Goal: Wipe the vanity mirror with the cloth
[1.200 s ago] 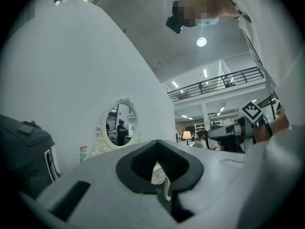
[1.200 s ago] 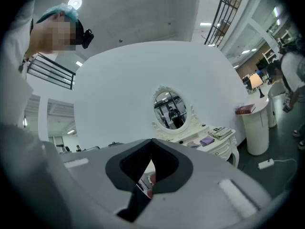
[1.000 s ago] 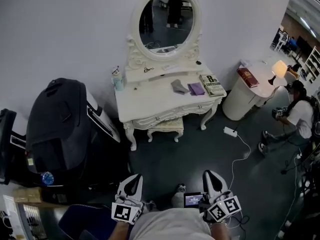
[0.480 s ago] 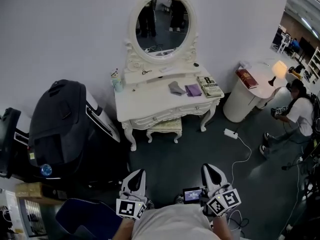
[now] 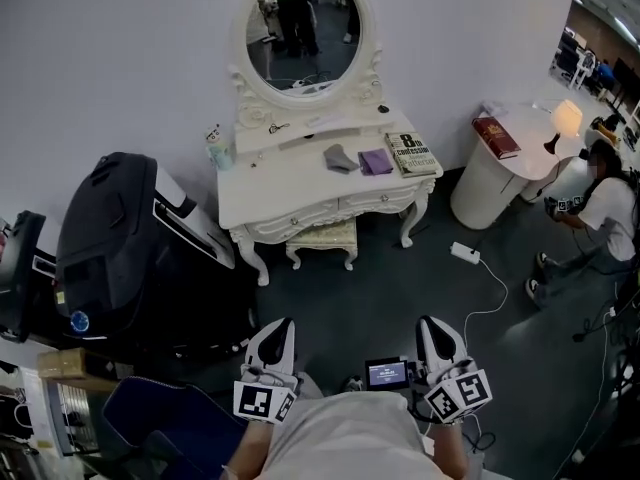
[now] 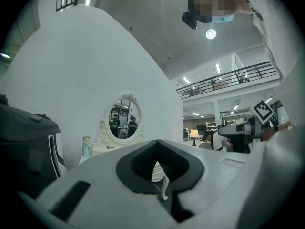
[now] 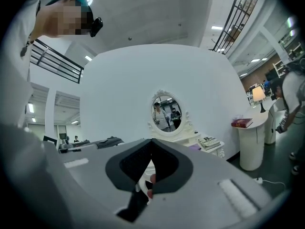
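Left tool (image 5: 272, 338) and right tool (image 5: 441, 334), each with jaws pressed together and empty, are shown carried nearer the vanity mirror (image 5: 303, 30) than 1 second earlier. The cloth (image 5: 339, 157) is left unmoved on the surface (image 5: 285, 196), beside a book (image 5: 412, 153).

The left gripper (image 5: 275, 330) and the right gripper (image 5: 437, 328) sit side by side close to the torso (image 5: 340, 448), pointing level and forward, each with jaws pressed together on nothing

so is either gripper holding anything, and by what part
Nothing held: left gripper and right gripper are shut, empty; the grey cloth lies on the vanity.
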`<state>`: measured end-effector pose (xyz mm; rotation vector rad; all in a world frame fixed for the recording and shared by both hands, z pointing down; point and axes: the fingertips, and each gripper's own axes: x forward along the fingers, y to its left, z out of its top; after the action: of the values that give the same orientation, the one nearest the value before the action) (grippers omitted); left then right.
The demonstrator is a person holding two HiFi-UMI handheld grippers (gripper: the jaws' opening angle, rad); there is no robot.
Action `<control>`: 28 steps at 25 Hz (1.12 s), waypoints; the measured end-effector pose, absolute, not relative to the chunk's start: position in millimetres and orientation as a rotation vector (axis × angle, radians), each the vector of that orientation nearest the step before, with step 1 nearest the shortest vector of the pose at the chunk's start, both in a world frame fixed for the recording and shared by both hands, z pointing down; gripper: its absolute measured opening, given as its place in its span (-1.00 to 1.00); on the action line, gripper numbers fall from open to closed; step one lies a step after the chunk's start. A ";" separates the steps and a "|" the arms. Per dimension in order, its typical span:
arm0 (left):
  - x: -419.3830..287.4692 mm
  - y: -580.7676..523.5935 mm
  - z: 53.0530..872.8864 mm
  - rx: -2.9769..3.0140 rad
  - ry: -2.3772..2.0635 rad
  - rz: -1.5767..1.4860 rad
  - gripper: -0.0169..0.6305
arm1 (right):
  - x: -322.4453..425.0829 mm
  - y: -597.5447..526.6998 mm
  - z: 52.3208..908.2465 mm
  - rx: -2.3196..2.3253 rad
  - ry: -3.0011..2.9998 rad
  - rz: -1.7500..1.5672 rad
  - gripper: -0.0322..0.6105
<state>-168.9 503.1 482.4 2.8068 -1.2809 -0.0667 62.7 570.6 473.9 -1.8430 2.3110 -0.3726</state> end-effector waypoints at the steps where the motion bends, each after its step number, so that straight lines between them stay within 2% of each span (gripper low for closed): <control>1: -164.6 502.2 482.8 2.799 -1.300 -0.067 -0.93 | 70.4 570.4 476.7 -1.842 2.316 -0.380 -0.88; 13: -146.0 448.8 500.2 2.794 -1.321 0.008 -0.93 | 101.8 514.1 496.2 -1.861 2.329 -0.446 -0.88; 28: -141.9 250.4 475.1 2.922 -1.144 -0.124 -0.93 | 73.4 334.9 464.9 -1.927 2.331 -0.340 -0.87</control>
<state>-141.9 250.4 475.1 2.9216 -1.1439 -0.1238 73.4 334.9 464.9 -1.9269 2.3314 -0.3396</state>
